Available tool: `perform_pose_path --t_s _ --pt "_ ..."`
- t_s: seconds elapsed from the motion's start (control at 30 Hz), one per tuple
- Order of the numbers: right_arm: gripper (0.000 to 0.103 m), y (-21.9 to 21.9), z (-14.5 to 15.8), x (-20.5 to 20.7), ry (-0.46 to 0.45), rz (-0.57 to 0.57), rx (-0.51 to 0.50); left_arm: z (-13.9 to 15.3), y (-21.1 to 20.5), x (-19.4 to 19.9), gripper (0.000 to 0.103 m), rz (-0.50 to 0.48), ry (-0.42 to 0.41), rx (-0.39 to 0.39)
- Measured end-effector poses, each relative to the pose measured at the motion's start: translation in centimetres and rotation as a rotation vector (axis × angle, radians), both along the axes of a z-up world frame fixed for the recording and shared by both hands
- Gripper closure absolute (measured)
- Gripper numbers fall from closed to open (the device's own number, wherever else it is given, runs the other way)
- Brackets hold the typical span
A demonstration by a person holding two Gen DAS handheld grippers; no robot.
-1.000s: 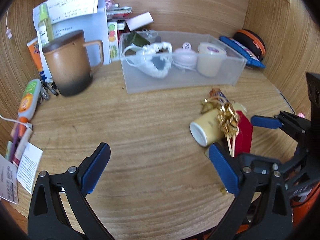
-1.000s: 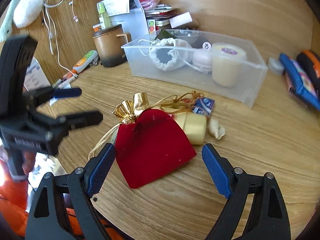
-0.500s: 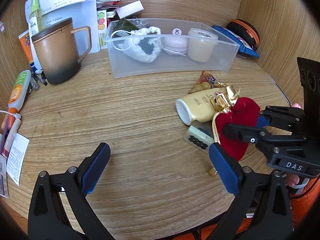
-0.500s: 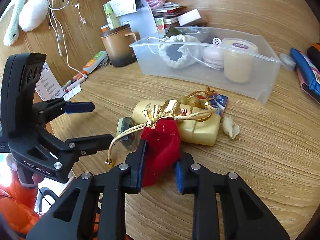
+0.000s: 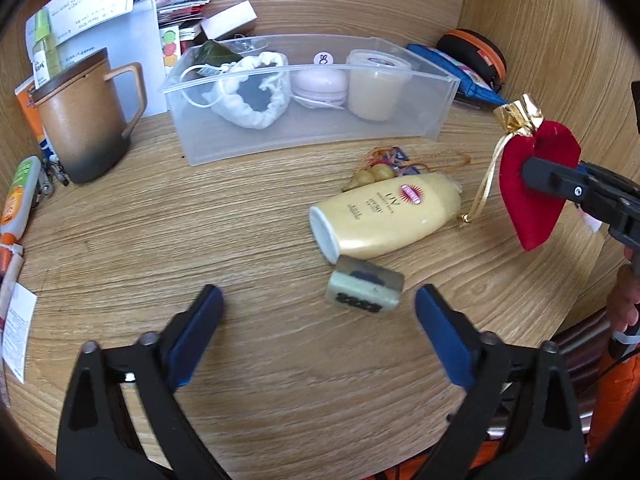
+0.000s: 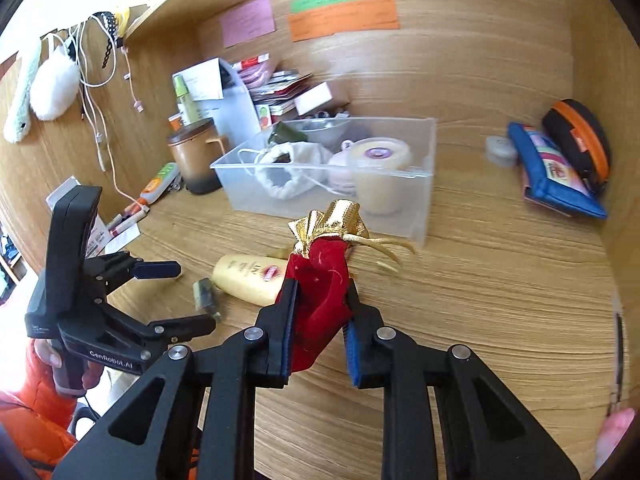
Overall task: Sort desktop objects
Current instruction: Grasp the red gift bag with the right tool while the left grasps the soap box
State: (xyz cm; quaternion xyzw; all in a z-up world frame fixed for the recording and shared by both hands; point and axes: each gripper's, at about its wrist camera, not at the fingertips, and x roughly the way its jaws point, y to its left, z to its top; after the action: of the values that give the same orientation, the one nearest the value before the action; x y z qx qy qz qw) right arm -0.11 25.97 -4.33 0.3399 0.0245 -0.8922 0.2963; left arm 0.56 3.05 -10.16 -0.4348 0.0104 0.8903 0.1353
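The right gripper [image 6: 318, 322] has its jaws clamped on a small red velvet drawstring pouch with a gold foil top [image 6: 320, 280], which hangs clear of the wooden table [image 5: 200, 220], its gold cord [image 5: 486, 184] dangling down beside it. From the left wrist view the pouch [image 5: 536, 184] sits off to the right of the clear plastic storage bin [image 5: 300, 136], lower than the bin's right corner.

The left gripper [image 5: 316, 332] hovers over the table with its jaws apart and nothing between the blue pads; they have just been closing somewhat. Just ahead of it, nearer its right finger, lies a small pale green block with a dark printed face [image 5: 364, 290]. Touching that block, on the side toward the bin, a cream-yellow lotion bottle [image 5: 384, 216] lies on its side, with a tangle of small gold beads and orange cord [image 5: 376, 174] between bottle and bin.

Inside the bin are a white drawstring cloth bag [image 5: 252, 96], a pink round case [image 5: 320, 84] and a lidded cream-coloured tub [image 5: 376, 84]. Left of the bin stands a brown lidded mug with a handle [image 5: 86, 116].
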Motion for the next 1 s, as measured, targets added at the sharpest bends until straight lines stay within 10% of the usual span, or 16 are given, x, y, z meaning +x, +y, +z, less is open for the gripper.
perform_pose_path --t_s 0.5,1.0 --pt "0.084 -0.4 -0.2 -0.1 -0.002 0.022 0.009 0.1 0.0 -0.3 0.069 0.008 0.018 -0.018" --pt "0.084 -1.2 2.0 -0.5 0.056 0.028 0.012 3.1 -2.4 0.1 0.070 0.083 0.117 -0.033"
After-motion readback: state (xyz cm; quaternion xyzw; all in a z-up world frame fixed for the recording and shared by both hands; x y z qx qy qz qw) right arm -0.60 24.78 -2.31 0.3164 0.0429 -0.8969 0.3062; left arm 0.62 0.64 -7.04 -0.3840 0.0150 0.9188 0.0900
